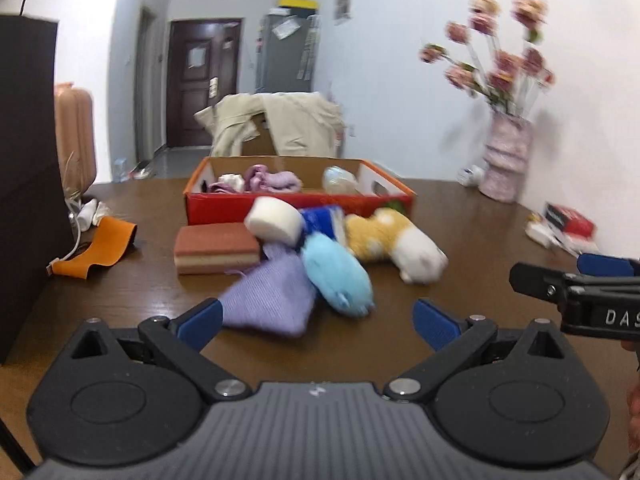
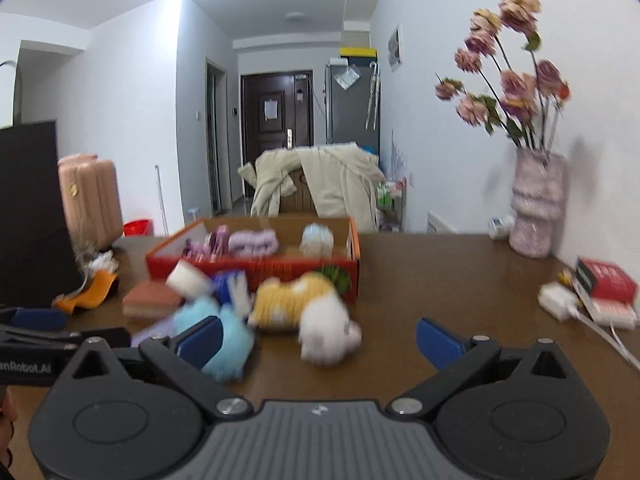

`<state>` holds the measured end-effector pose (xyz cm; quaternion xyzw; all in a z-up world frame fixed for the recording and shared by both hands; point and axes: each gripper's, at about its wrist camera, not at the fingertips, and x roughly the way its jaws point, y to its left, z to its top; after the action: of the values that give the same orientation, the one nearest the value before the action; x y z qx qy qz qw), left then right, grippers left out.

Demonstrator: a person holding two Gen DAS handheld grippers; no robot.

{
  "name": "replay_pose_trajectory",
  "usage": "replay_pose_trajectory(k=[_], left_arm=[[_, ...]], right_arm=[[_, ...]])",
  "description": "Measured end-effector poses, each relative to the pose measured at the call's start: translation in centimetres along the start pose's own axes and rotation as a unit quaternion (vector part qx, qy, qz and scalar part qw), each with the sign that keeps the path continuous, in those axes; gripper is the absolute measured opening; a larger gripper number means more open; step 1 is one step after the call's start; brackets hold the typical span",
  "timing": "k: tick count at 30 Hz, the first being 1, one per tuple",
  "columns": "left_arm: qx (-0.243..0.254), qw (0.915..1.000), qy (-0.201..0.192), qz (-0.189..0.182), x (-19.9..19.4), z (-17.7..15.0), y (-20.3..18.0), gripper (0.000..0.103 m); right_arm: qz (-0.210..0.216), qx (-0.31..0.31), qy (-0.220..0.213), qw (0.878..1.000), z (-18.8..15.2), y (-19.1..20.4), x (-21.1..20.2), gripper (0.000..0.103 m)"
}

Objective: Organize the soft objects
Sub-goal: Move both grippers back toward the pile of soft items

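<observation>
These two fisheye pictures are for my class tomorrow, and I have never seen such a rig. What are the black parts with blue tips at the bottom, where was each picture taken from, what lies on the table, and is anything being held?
There is no robot here: a person holds a hand tool with two fingers in each hand, and a small camera on each tool looks forward along its fingers. One picture comes from the left gripper, the other from the right gripper. Each one also catches the other tool at its edge.

On the brown table stands a red box already holding some soft things. In front of it lie a brown sponge, a white sponge, a purple knitted piece, a light blue plush and a yellow and white plush. A vase of flowers stands on the right.

Both grippers are wide open and hold nothing.
</observation>
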<state>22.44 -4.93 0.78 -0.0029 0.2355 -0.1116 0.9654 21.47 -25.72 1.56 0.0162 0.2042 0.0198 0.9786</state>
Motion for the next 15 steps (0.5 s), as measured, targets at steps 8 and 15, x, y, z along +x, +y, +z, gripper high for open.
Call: replay_pose_trajectory(k=[8, 15], left_arm=[[0.011, 0.9998, -0.005, 0.016, -3.3, -3.6, -0.3, 0.103], [-0.005, 0.9992, -0.019, 0.033, -3.7, -3.2, 1.3, 0.103]], right_arm=[[-0.015, 0.017, 0.003, 1.0, -5.6, 1.8, -5.3, 0.103], [-0.005, 0.014, 0.014, 1.0, -6.3, 2.8, -4.8, 0.103]])
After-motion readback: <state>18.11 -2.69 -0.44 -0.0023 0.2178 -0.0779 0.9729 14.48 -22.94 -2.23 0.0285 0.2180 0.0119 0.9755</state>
